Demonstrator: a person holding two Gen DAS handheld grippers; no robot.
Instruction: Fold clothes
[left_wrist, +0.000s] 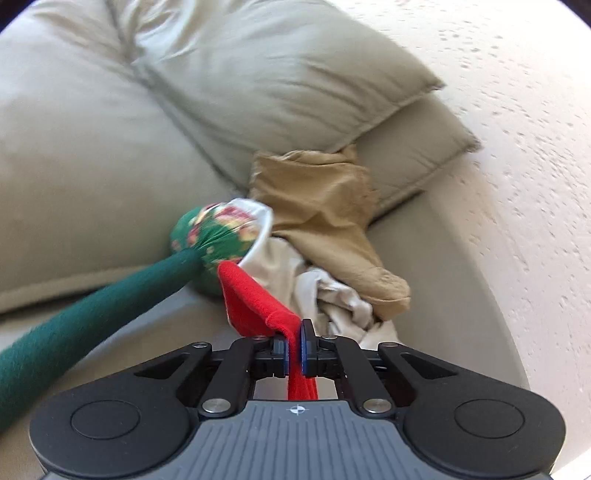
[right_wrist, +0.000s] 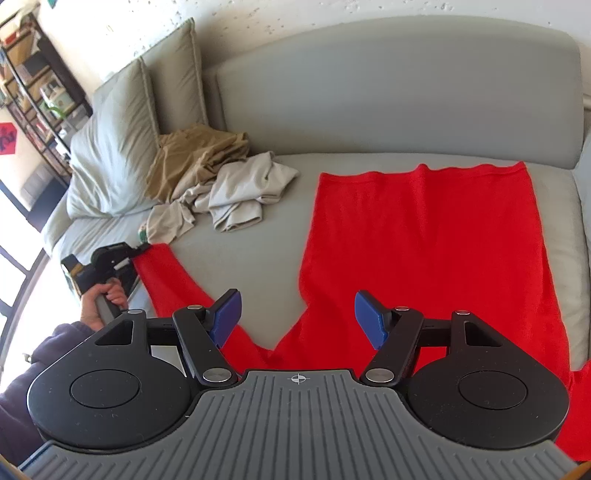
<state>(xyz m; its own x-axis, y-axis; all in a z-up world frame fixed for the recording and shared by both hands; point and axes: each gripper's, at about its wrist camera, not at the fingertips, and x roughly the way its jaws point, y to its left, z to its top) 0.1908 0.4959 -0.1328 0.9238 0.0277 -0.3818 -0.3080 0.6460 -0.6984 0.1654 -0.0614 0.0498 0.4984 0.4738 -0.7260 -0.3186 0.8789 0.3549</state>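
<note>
Red, tan and grey on a grey-green sofa
Red garment (right_wrist: 424, 240); tan trousers (right_wrist: 192, 155); pale grey shirt (right_wrist: 240, 195); green floral cloth (left_wrist: 210, 236); blue pads (right_wrist: 227, 317).

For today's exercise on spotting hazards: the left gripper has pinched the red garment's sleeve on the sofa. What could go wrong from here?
1. The left gripper holds only a thin edge of the red garment; a pull may slip it free.
2. The sleeve end lies against the heap of beige clothes and a green floral item; dragging could snag them.
3. The right gripper hangs open above the garment, pinning nothing, so the body may shift or crease.
</note>
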